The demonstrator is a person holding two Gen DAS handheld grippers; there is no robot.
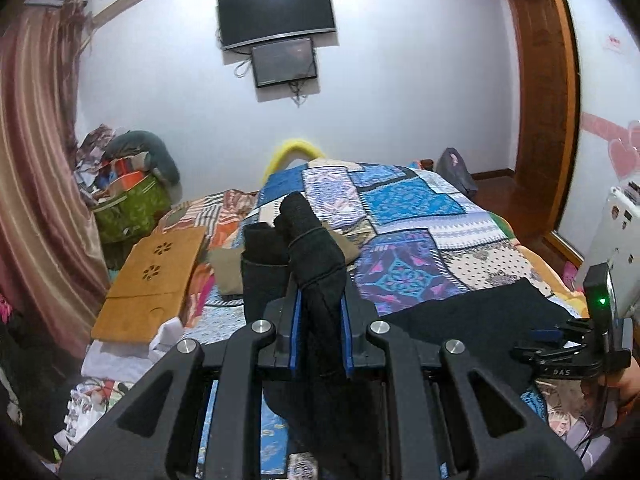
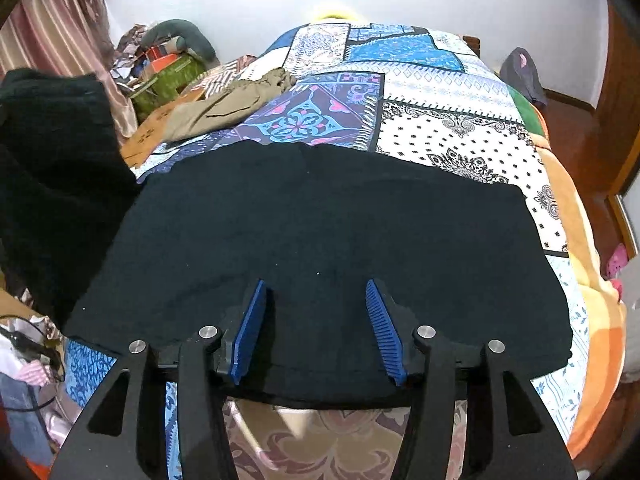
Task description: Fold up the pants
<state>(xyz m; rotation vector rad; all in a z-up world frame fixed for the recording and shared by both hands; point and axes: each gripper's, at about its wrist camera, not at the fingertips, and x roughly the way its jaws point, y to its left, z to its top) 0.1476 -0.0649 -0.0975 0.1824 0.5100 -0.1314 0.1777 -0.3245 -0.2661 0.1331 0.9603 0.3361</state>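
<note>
The black pants [image 2: 320, 240] lie spread on the patchwork bedspread [image 2: 440, 120]. My left gripper [image 1: 320, 300] is shut on a bunched end of the black pants [image 1: 316, 248] and holds it lifted above the bed; that raised cloth also shows at the left of the right wrist view [image 2: 52, 160]. My right gripper [image 2: 316, 292] is open, its blue pads [image 2: 250, 332] just over the near edge of the flat part. The right gripper also shows at the right edge of the left wrist view [image 1: 560, 340].
Khaki pants [image 2: 224, 108] lie on the bed's far left. A wooden lap tray [image 1: 156, 280] rests at the bed's left side. Bags and clutter [image 1: 128, 192] are piled by the curtain. A TV [image 1: 276, 12] hangs on the wall. A wooden door frame [image 1: 548, 100] is at right.
</note>
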